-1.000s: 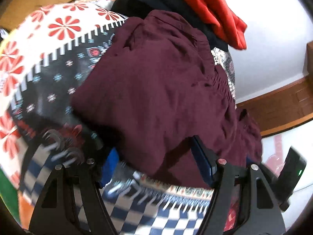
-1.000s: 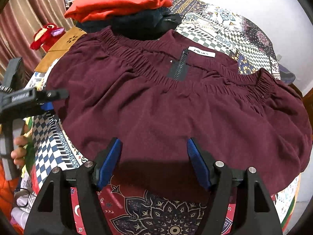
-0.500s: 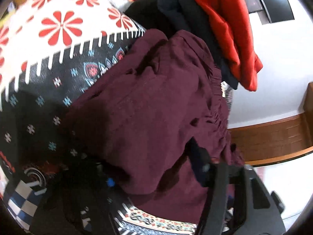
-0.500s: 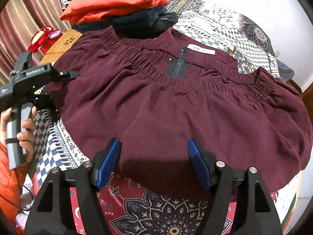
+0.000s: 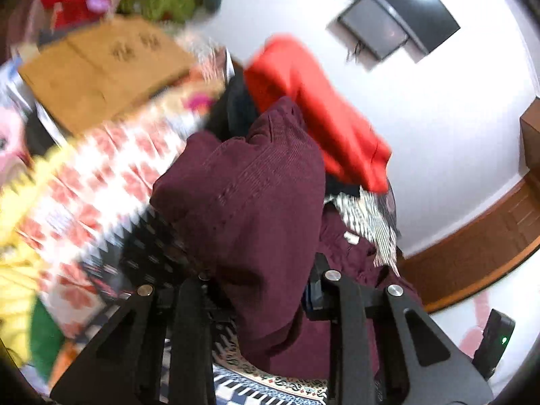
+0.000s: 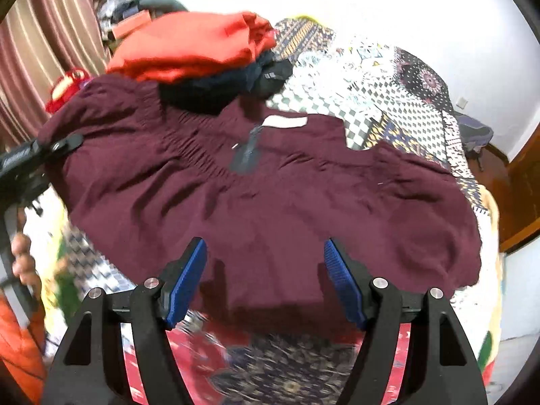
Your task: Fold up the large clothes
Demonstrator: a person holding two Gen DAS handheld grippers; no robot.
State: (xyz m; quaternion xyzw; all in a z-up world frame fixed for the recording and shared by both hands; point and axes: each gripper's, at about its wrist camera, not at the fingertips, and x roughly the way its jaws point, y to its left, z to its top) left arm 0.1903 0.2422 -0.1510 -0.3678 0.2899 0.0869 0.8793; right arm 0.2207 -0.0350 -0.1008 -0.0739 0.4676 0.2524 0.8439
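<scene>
The left gripper (image 5: 260,290) is closing its jaws on a bunched edge of the maroon corduroy garment (image 6: 270,195), spread across the frame's centre; the right gripper (image 6: 265,280) hangs released above its hem.

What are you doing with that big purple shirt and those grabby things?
A person is folding a maroon garment spread on a patterned bedspread, with a gripper in each hand. The left gripper is closing on a bunched edge of the cloth and lifting it. The right gripper hangs open over the near hem, gripping nothing. Folded red clothes are stacked behind.
</scene>
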